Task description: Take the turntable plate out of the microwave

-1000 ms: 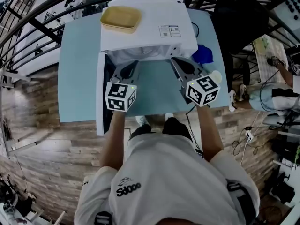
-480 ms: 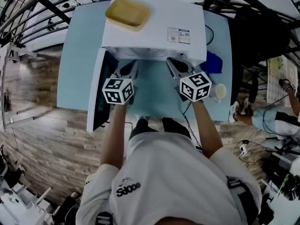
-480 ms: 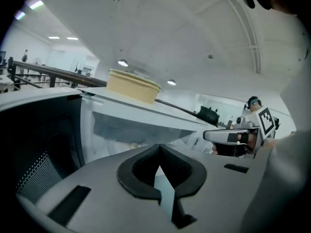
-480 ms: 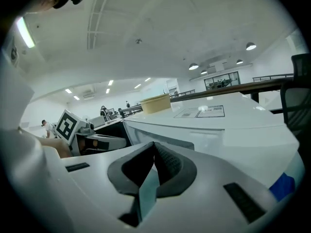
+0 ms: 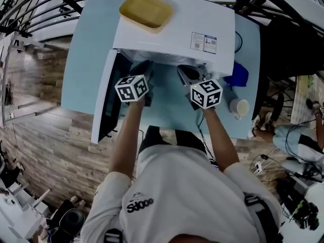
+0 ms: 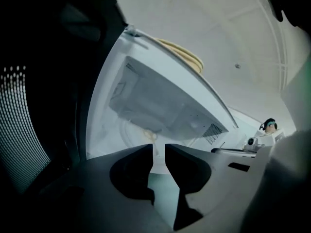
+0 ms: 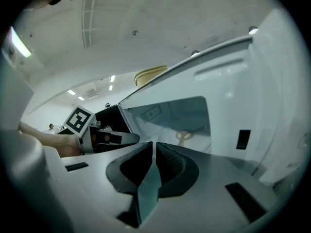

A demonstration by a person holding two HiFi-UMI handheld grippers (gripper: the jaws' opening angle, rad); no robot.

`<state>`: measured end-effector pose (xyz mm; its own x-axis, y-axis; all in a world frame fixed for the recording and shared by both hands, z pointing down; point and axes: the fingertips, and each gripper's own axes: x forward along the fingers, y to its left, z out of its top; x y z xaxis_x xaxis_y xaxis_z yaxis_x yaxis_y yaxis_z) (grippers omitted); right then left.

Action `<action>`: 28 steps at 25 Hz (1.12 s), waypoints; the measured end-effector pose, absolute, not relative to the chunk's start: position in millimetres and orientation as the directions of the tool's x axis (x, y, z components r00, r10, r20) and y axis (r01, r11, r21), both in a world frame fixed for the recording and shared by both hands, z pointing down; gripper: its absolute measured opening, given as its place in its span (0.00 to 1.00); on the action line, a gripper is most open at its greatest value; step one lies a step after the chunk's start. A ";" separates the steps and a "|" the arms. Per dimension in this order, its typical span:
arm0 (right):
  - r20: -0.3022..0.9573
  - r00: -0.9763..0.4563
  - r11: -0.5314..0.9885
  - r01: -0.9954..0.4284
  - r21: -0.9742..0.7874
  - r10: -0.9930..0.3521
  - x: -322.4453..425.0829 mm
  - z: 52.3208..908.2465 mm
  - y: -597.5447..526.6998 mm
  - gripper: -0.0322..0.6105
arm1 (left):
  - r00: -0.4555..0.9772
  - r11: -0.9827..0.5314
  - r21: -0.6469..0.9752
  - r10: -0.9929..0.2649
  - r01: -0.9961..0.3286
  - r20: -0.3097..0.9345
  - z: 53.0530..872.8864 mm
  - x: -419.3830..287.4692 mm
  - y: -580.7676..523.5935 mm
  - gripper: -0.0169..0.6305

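Observation:
A white microwave (image 5: 174, 32) stands on the light blue table (image 5: 88, 59) with its door (image 5: 104, 103) swung open to the left. In the left gripper view its pale cavity lies straight ahead; a clear round turntable plate (image 6: 127, 130) rests on the floor, a beige hub (image 6: 148, 136) showing through it. The right gripper view shows the same hub (image 7: 183, 136). My left gripper (image 6: 159, 149) is at the cavity mouth, its jaws opening with a narrow gap and nothing between them. My right gripper (image 7: 153, 152) is beside it, shut and holding nothing. Both (image 5: 146, 69) (image 5: 186, 74) point into the opening.
A yellow tray (image 5: 146, 10) lies on top of the microwave. To its right on the table are a blue object (image 5: 238, 75) and a pale cup (image 5: 240, 107). The open door blocks the left side. Another person sits at far right (image 5: 298, 130).
Both grippers have moved forward and down toward the microwave's open front. The left gripper's marker cube has rolled. The head view has shifted, so the microwave sits further right.

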<state>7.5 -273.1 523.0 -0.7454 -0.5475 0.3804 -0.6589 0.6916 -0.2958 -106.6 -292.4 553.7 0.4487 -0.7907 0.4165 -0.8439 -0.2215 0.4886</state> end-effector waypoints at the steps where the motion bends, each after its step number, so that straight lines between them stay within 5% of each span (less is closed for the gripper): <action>1: 0.378 -0.755 0.699 -0.647 -0.303 -0.536 3.8 525.8 -271.4 0.06 | 0.443 -0.204 0.501 -0.792 -0.841 0.421 558.7 -106.8 -294.2 0.16; 28: 0.479 -0.662 0.601 -0.741 -0.299 -0.577 26.9 570.0 -258.0 0.17 | 0.247 0.170 0.629 -0.818 -0.759 0.519 617.8 -116.2 -340.1 0.31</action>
<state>26.9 -258.0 570.0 -0.6617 -0.5771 0.4787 -0.7408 0.6015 -0.2990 -116.2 -340.1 617.8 0.2472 -0.8182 0.5190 -0.7587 0.1697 0.6289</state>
